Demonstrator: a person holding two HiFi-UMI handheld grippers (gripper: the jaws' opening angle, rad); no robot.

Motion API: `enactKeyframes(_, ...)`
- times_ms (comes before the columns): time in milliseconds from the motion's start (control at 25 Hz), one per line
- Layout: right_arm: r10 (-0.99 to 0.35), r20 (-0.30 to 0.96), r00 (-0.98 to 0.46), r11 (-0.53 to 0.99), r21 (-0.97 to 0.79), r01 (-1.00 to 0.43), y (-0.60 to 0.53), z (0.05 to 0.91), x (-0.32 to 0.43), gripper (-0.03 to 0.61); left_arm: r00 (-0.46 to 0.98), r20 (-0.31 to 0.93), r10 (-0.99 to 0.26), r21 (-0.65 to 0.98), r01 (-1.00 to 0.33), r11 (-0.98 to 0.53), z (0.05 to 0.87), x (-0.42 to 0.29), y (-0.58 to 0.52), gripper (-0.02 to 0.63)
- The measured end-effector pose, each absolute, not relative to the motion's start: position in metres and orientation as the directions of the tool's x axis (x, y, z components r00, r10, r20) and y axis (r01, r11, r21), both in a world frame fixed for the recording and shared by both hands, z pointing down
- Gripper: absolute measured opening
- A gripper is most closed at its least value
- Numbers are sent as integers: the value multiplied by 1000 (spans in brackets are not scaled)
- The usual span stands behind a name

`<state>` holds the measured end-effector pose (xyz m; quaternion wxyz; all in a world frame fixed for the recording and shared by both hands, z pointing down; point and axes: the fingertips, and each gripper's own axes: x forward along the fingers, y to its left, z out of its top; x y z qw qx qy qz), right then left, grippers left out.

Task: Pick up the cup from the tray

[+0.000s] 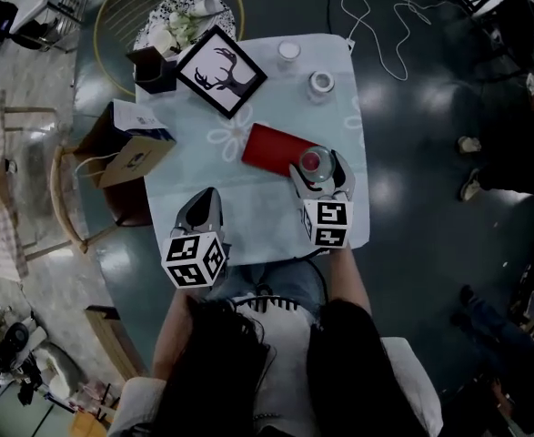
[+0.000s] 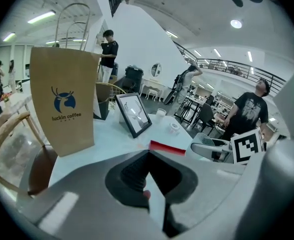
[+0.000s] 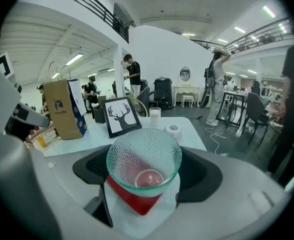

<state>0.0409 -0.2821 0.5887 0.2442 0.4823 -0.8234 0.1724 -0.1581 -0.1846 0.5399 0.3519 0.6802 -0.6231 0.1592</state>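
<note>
right tongs [image 1: 319, 169] clamp the cup [image 3: 143, 154] by its sides, over the tray's [image 1: 271, 148] 4 o'clock corner; whether it is clear of the tray i can't tell. the risk, i'd judge: flared glass could slip through a light grip, or tilt and clip the tray. the counter [image 1: 248, 208] edge is near at 3 o'clock, with open room toward 6. left tongs [image 1: 203, 209] are closed and empty, at 8 o'clock.

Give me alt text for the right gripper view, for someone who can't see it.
A clear dimpled glass cup sits gripped between the jaws of the right hand-held gripper, over a red tray on a pale table. Behind stand a framed deer picture and a brown paper bag.
</note>
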Motion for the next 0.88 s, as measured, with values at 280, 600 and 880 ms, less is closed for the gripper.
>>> enactKeyframes(280, -742, 597, -304, 383, 6, -924, -259, 594, 101, 419, 248, 658, -711, 289, -955, -66, 542, -125, -181, 0)
enactKeyframes(600, -738, 630, -242, 297, -19, -955, -239, 611, 136, 419, 299, 656, -693, 315, -943, -109, 542, -103, -180, 0)
enactKeyframes(880, -732, 634, -249, 287, -44, -957, -231, 627, 137, 422, 286, 673, -682, 309, -946, -92, 548, -107, -181, 0)
